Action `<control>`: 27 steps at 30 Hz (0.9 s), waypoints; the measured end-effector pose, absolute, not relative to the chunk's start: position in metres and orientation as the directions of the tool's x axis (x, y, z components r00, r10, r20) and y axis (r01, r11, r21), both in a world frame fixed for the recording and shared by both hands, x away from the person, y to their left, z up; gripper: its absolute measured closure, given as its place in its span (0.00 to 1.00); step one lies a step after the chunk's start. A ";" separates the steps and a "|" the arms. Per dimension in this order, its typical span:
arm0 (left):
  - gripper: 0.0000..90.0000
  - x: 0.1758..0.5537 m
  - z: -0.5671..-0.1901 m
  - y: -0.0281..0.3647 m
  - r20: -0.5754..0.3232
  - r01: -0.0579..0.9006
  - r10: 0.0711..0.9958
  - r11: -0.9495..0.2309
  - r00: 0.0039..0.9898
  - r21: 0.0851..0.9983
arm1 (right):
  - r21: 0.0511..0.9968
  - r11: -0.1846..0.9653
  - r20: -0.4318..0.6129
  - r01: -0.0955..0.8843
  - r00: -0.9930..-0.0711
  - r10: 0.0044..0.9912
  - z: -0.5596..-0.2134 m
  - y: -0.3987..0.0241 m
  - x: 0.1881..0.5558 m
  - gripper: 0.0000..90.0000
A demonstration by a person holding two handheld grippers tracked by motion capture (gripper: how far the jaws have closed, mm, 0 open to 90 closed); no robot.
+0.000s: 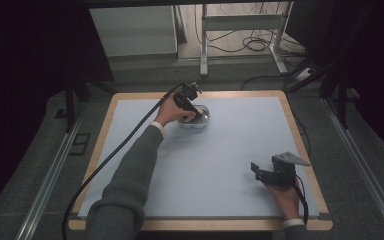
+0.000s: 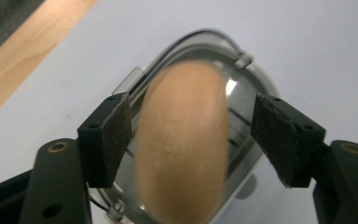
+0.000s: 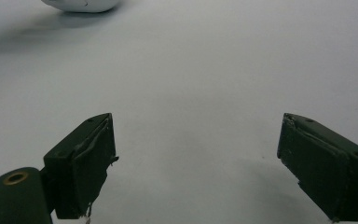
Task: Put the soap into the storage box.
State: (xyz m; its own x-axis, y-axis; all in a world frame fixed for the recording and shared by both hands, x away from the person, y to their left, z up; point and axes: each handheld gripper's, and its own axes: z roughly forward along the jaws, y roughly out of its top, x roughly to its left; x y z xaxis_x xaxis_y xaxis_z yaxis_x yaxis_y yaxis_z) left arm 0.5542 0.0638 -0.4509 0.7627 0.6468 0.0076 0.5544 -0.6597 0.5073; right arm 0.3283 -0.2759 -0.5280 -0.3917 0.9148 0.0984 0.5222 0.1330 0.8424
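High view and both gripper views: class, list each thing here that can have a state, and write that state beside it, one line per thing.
left gripper: jaws open, either side of the tan object, over the bowl
tan object: blurred, between the jaws, right pad clear of it
clear bowl: upright on the mat
right gripper: jaws wide open, nothing between them, low over bare mat
blue mat: lying flat

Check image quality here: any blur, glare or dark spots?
Left gripper view: the tan object between the jaws is smeared by blur, and the clear bowl shows glare. Right gripper view: sharp, soft shadows on the mat. High view: dark surroundings, table evenly lit.
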 end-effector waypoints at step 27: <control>0.21 0.456 -0.426 0.117 0.017 0.514 0.662 -0.598 0.749 0.615 | 0.843 0.131 0.093 0.521 -0.380 0.920 -0.528 -0.276 0.328 0.13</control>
